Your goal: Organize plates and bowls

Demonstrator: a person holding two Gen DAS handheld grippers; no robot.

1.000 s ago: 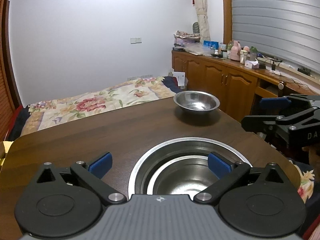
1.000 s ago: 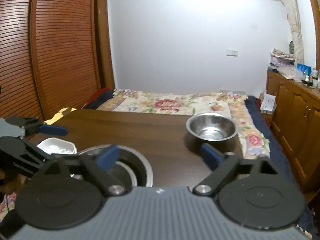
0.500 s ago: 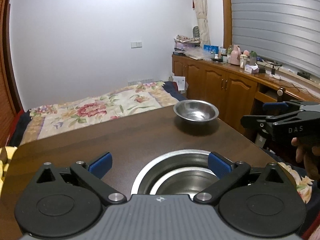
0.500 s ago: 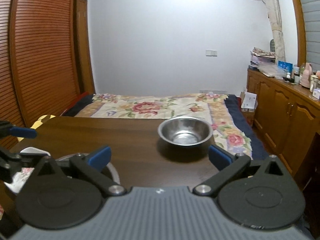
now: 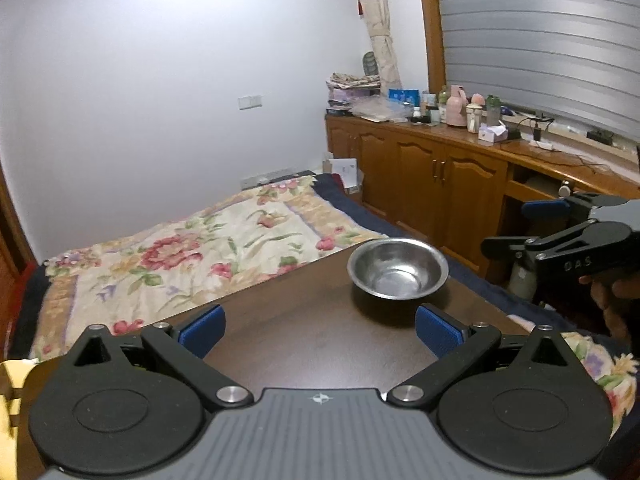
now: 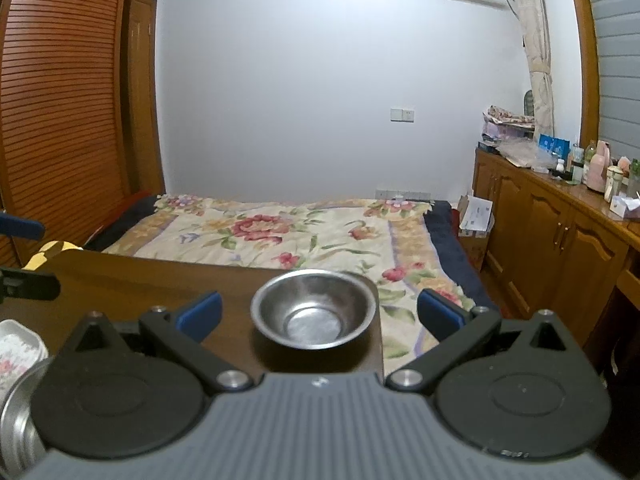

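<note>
A small steel bowl [image 5: 398, 270] stands on the dark wooden table [image 5: 304, 344] near its far right corner; it also shows in the right wrist view [image 6: 314, 314]. My left gripper [image 5: 318, 330] is open and empty, short of the bowl. My right gripper [image 6: 320, 312] is open and empty, with the bowl straight ahead between its blue pads [image 6: 440, 314], apart from them. The right gripper also shows in the left wrist view [image 5: 520, 228], right of the bowl. A larger steel bowl [image 6: 16, 420] lies at the lower left of the right wrist view, mostly hidden.
A white patterned dish [image 6: 18, 350] sits at the table's left beside the large bowl. A bed with a floral cover [image 6: 304, 232] lies beyond the table's far edge. Wooden cabinets [image 5: 436, 180] with bottles run along the right wall. A slatted wardrobe [image 6: 60, 112] stands at left.
Both grippers rose and tilted up. The large nested bowls dropped out of the left wrist view. The right gripper swung right until the small bowl sat centred between its fingers.
</note>
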